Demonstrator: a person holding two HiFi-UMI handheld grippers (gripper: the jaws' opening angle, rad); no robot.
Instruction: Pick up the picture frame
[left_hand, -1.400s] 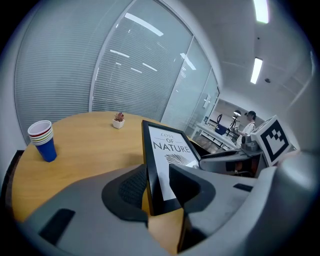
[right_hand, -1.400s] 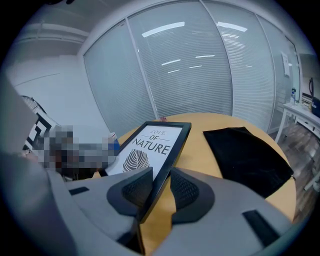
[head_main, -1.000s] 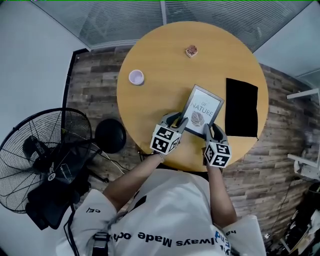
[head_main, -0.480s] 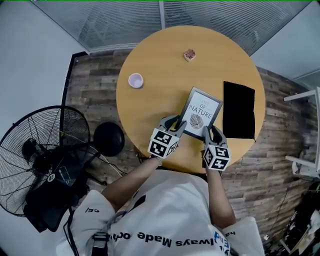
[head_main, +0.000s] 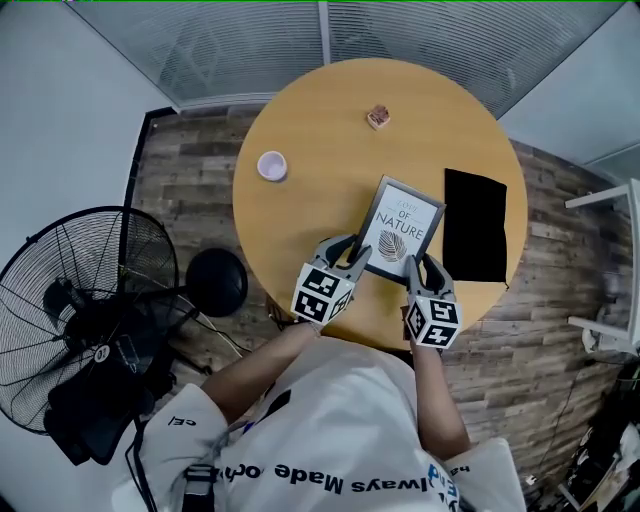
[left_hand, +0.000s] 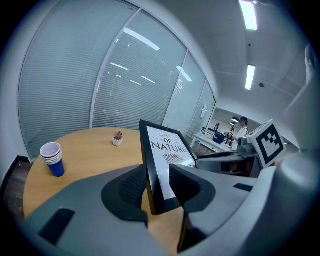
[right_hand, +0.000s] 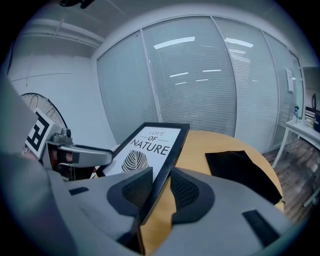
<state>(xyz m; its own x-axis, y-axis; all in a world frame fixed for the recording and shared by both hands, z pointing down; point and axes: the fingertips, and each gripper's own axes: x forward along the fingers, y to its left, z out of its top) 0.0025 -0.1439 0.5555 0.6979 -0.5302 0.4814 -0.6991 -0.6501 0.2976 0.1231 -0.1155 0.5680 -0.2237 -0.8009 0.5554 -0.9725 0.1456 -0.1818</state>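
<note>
Both grippers grip the picture frame (head_main: 402, 228) at its near end. The left gripper (left_hand: 157, 186) has its two fingers closed on the frame's near left corner. One dark pad presses the back, the other the printed front, and the black rim runs up from between them. The right gripper (right_hand: 159, 186) is clamped the same way on the frame's near right edge, a ribbed pad on either side of the thin black border. The print, a leaf under the words "LOVE OF NATURE", lies between the two pairs of fingers and reaches away from them over the round wooden table (head_main: 300, 210). In the gripper views the frame slopes upward from the fingertips, its far end raised off the tabletop. Whether the near edge touches the wood cannot be told.

To the right of the right fingers and a little beyond them, a black cloth (head_main: 475, 225) lies flat on the table, beside the frame but apart from it. Well beyond the left fingers and off to their left stands a stack of paper cups (left_hand: 52, 159). Far ahead of both pairs of fingertips, past the frame's far end, sits a small potted plant (head_main: 378, 117). Left of the left fingers, down on the floor, are a round black base (head_main: 215, 282) and a standing fan (head_main: 90, 300)
</note>
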